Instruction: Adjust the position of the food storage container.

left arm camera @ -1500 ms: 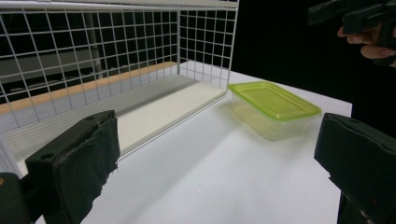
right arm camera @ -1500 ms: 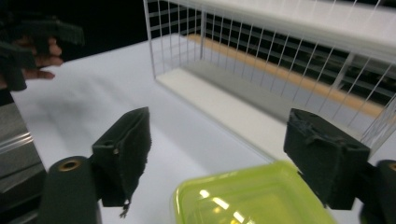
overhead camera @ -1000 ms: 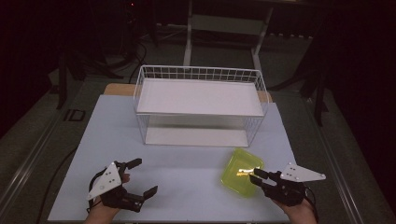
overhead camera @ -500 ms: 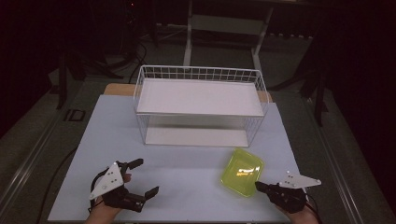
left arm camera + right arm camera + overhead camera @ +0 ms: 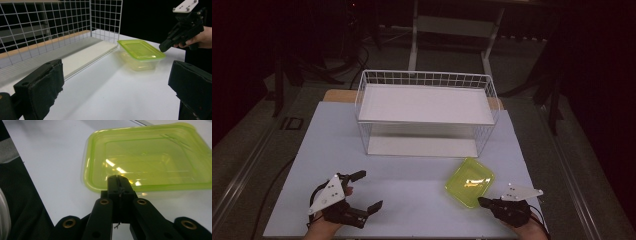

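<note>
A yellow-green lidded plastic container [image 5: 469,181] sits on the white table, front right of the wire rack. My right gripper [image 5: 482,202] is shut with nothing in it, its tip just short of the container's near corner. In the right gripper view the closed jaws [image 5: 119,181] point at the container [image 5: 150,157]. My left gripper [image 5: 369,190] rests open at the front left. Between its wide jaws in the left gripper view [image 5: 116,85] I see the container [image 5: 140,50] and the right gripper [image 5: 163,47] beside its corner.
A white wire rack [image 5: 427,79] with an upper shelf and a lower board stands at the middle back of the table [image 5: 412,175]; its mesh [image 5: 50,25] is near my left gripper. Dark floor and stand legs surround the table.
My right gripper has drawn back from the container's edge toward the person and now sits lower at the table's front. The container and the left gripper have stayed put.
</note>
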